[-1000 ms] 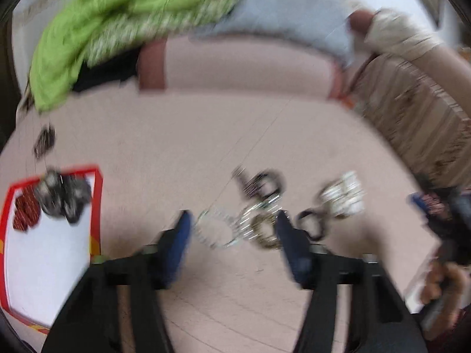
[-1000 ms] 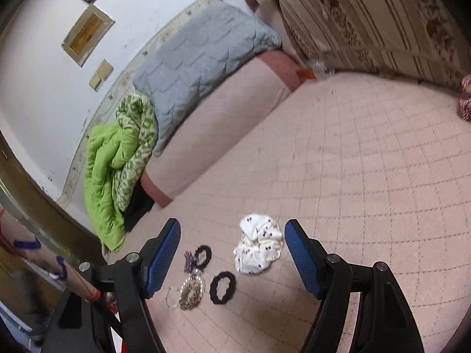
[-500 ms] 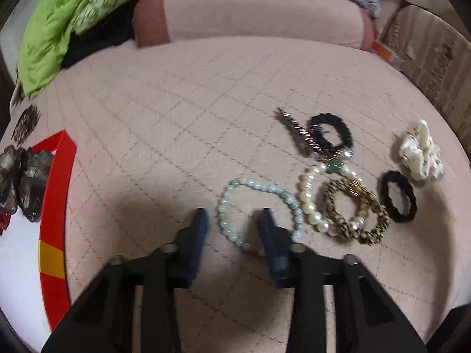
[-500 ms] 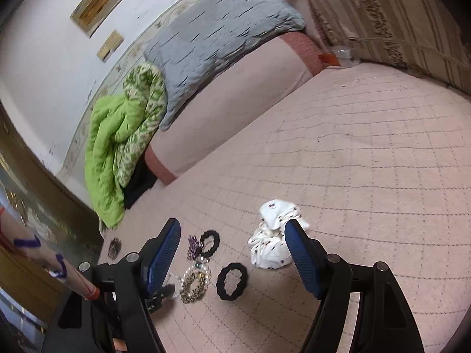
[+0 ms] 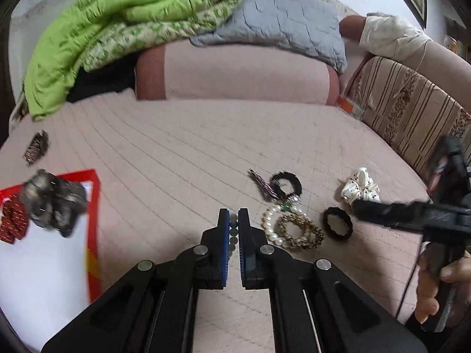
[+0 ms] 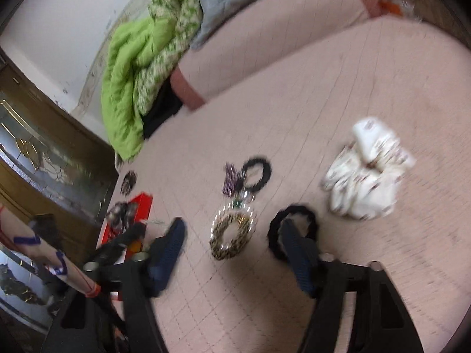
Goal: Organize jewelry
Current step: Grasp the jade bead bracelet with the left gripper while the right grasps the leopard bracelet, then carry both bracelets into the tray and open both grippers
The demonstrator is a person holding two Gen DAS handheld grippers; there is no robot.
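Two grippers are at work over a pink quilted bedspread [image 5: 182,153]. The left gripper [image 5: 234,220] has pressed its blue pads together on a pale bead bracelet [image 5: 234,231]; a short run of beads shows in the slit between the jaws. The rest of the loop is hidden behind the fingers, so I cannot tell how much of it hangs free.

The right gripper [image 6: 235,235] stands partly spread and its jaws have just been narrowing. A leopard-print bracelet [image 6: 231,239], ringed by a pearl strand [image 5: 272,229], lies between them, not touched as far as the blur allows. Its right finger overlaps a black hair tie [image 6: 294,229]; contact or mere overlap, unclear. A second black hair tie [image 5: 286,181] with a striped clip [image 5: 263,185] just beside it lies further off, and a white spotted scrunchie [image 6: 368,173] sits apart to the right.

Judged destination: the red-edged white tray [image 5: 94,220] at the left, already holding a dark furry piece [image 5: 54,203] and a red patterned one [image 5: 13,220].

Notes for the step in hand:
- The pinch catches only a few beads. Lift slowly and straight up, so that the strand does not slip or drag the pearl strand lying just beside it.
- Keep the jaws pressed during the carry leftward. Lower onto bare white tray, clear of the furry piece, before releasing.
- Right gripper should wait, or centre squarely on one item. Closing as it stands risks snagging the hair tie together with the leopard-print bracelet.
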